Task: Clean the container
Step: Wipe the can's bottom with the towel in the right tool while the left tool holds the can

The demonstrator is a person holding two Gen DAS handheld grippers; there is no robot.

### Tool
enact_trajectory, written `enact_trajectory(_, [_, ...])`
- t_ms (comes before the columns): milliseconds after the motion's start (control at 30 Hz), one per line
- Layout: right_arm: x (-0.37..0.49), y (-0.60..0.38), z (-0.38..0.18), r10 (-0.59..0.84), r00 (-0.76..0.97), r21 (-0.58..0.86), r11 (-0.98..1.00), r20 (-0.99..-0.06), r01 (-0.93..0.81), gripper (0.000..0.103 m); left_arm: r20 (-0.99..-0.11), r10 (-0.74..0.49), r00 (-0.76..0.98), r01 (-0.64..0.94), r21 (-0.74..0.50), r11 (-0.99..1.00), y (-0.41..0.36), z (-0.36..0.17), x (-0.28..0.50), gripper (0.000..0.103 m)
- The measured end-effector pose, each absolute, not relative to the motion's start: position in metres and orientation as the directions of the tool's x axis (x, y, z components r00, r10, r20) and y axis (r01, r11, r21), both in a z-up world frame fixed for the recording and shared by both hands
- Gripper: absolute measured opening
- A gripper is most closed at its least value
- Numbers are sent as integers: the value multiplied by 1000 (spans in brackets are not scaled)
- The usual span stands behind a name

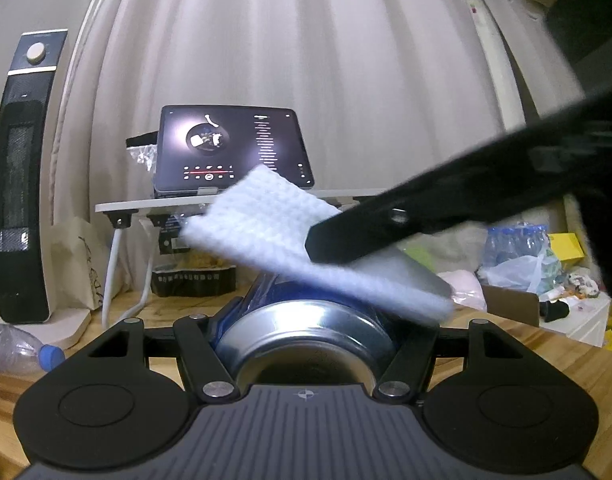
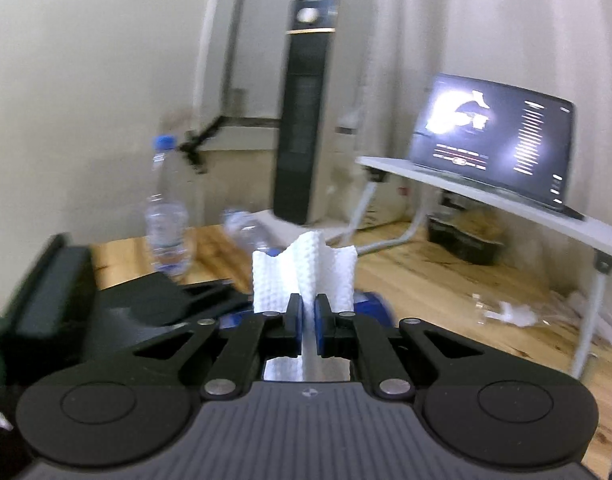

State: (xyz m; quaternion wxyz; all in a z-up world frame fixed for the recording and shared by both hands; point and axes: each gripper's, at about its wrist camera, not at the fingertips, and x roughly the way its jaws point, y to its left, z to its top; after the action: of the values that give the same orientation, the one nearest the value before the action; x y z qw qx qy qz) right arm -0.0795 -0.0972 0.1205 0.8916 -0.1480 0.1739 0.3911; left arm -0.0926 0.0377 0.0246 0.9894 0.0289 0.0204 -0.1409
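Note:
My left gripper point(image 1: 306, 320) is shut on a blue metal can point(image 1: 306, 328), held lying along the fingers with its silver bottom facing the camera. My right gripper point(image 2: 308, 312) is shut on a folded white paper towel point(image 2: 303, 272). In the left wrist view the right gripper's black finger point(image 1: 386, 232) comes in from the right and holds the white paper towel point(image 1: 265, 224) just over the top of the can. In the right wrist view a bit of the blue can point(image 2: 370, 306) shows below the towel, and the left gripper's body point(image 2: 105, 308) is at left.
A wooden table point(image 2: 426, 280) lies below. On it are a black tower heater point(image 1: 21, 184), an upright water bottle point(image 2: 165, 208), a lying bottle point(image 1: 17, 348), and a small white stand point(image 1: 225, 200) with a lit tablet point(image 1: 229, 152). Curtains hang behind; clutter sits at right point(image 1: 526, 264).

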Motion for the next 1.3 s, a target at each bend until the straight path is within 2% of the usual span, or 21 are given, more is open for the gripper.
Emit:
enact_trajectory(133, [-90,-102,117,661,617,-124,633,-427,-764,9,-49,-274,960,277,45,960,39,24,-92,67])
enact_trajectory(400, [-55,-124,114,558,724,-100,760,-404,-642,9,-44,-282,958,285,64,956,35,25,-94,67])
enact_trajectory(733, [-34,-95,123,611,692,-102,717,-384,-690,9,-40,-282,958,285,87,955,32,25,-95,67])
enact_trajectory(1000, [-65,-86,122,709,558,-57,596,-432,-801,9,-48,-283,958,286,65,956,35,25,-92,67])
enact_trajectory(1300, [-46,-108,128,585,687,-163,698,-431,-697,9,-39,-286,957,289,81,954,31,24,-97,67])
